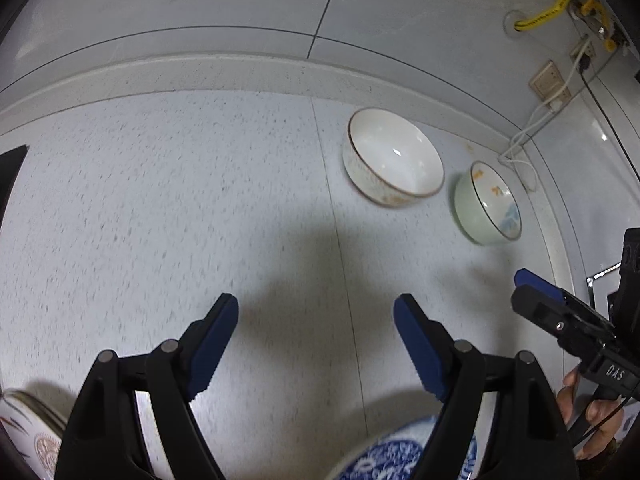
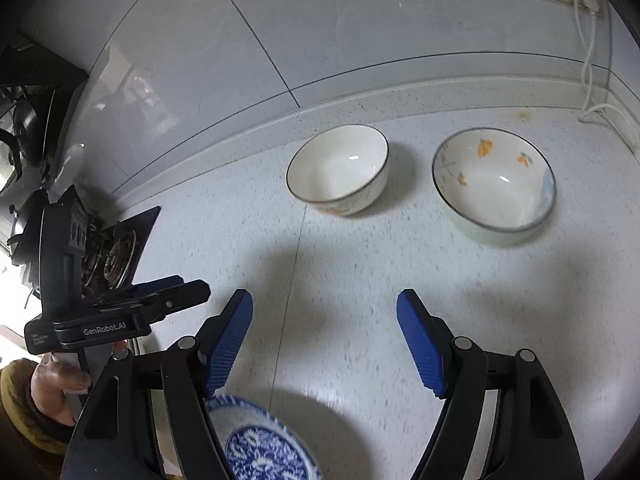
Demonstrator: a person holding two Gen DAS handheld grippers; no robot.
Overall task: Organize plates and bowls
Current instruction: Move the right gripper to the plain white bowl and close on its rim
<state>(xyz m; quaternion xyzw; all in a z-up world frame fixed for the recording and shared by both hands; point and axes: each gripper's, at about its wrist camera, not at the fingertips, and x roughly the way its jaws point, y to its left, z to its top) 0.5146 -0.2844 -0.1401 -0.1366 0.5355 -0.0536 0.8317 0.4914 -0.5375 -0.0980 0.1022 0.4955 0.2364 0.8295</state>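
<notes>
Two bowls stand on the speckled counter near the back wall: a white bowl with a brown rim (image 1: pixel 394 158) (image 2: pixel 338 170) and, to its right, a pale green bowl with orange flowers inside (image 1: pixel 488 204) (image 2: pixel 494 182). A blue-and-white patterned dish (image 1: pixel 400 456) (image 2: pixel 260 440) lies close under both grippers at the near edge. My left gripper (image 1: pixel 316 312) is open above bare counter, nothing between its fingers. My right gripper (image 2: pixel 325 308) is open too, short of the two bowls. Each gripper shows in the other's view, the right one (image 1: pixel 532 288) and the left one (image 2: pixel 188 288).
A plate with a red pattern (image 1: pixel 24 432) sits at the near left. A gas stove (image 2: pixel 116 248) is at the counter's left end. A wall socket (image 1: pixel 550 80) with a white cable and a yellow hose (image 1: pixel 544 16) are at the back right corner.
</notes>
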